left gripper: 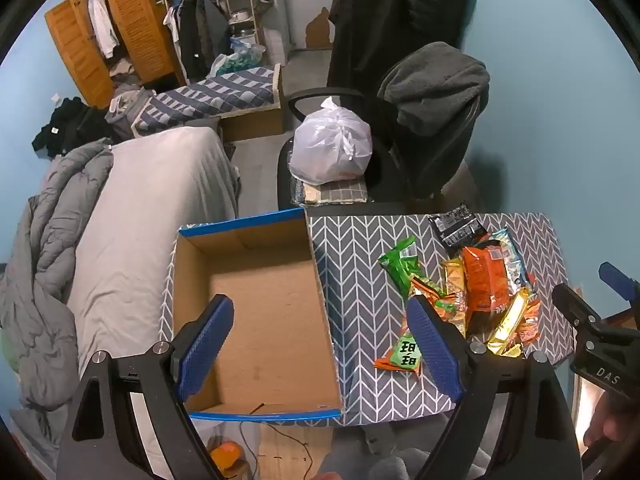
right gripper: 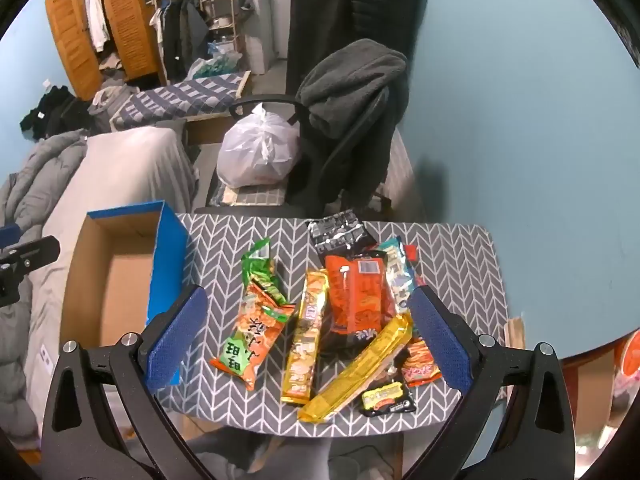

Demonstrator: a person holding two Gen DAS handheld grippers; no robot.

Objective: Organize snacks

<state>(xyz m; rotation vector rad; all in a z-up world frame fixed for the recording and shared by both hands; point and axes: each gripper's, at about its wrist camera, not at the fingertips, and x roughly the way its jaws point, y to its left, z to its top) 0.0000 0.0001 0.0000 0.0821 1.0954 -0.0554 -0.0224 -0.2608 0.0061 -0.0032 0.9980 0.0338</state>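
A pile of snack packets lies on a small table with a grey chevron cloth (right gripper: pixel 452 264): an orange-green packet (right gripper: pixel 252 340), a green one (right gripper: pixel 260 268), two long gold ones (right gripper: pixel 306 344), a big orange-red bag (right gripper: pixel 358 296) and a black packet (right gripper: pixel 340 232). An empty cardboard box (left gripper: pixel 260 320) with blue rims stands at the table's left end. My left gripper (left gripper: pixel 320 344) hangs open above the box's right wall. My right gripper (right gripper: pixel 308 336) hangs open above the pile. Neither holds anything. The pile (left gripper: pixel 480 288) also shows right of the box in the left wrist view.
A bed with a grey sheet and quilt (left gripper: pixel 132 216) runs along the left of the box. Behind the table stands a black chair (right gripper: pixel 348 128) draped with dark clothes, a tied white plastic bag (right gripper: pixel 256 152) on its seat. A blue wall (right gripper: pixel 520 120) is at the right.
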